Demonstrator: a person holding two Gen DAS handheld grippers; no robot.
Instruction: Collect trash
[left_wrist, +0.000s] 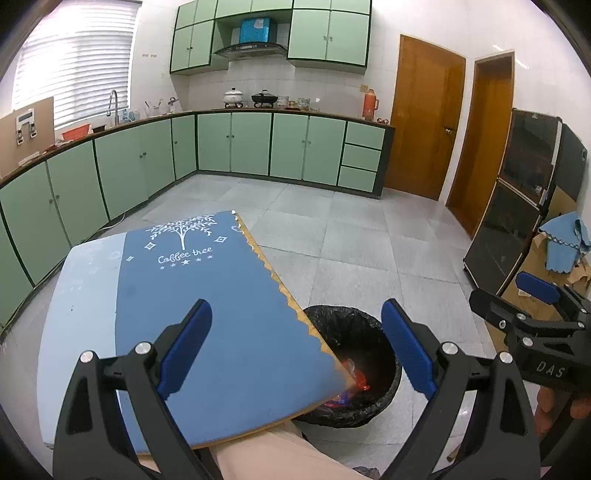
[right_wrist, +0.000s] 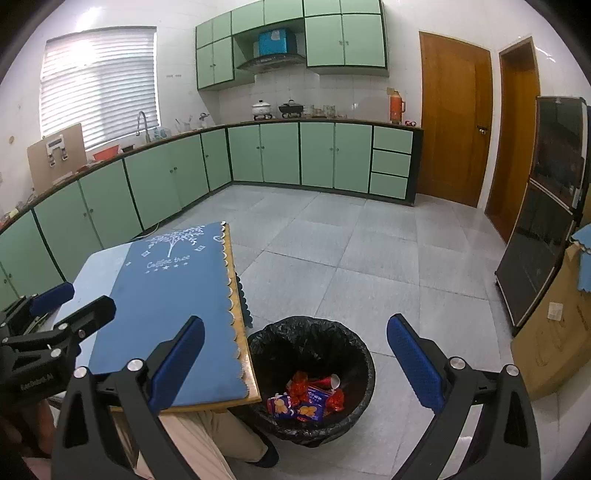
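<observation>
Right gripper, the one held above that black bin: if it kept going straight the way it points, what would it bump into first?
Probably the bare floor beyond the trash bin: the open right gripper points over it, not into it. Depth is hard to judge.

Your way down into the bin (right_wrist: 310, 343) is open from above and the right; the desk (right_wrist: 242, 354) edge crowds its left rim.

Red and blue snack wrappers (right_wrist: 308, 397) inside black-lined bin (right_wrist: 354, 345) beside table (right_wrist: 166, 295).
</observation>
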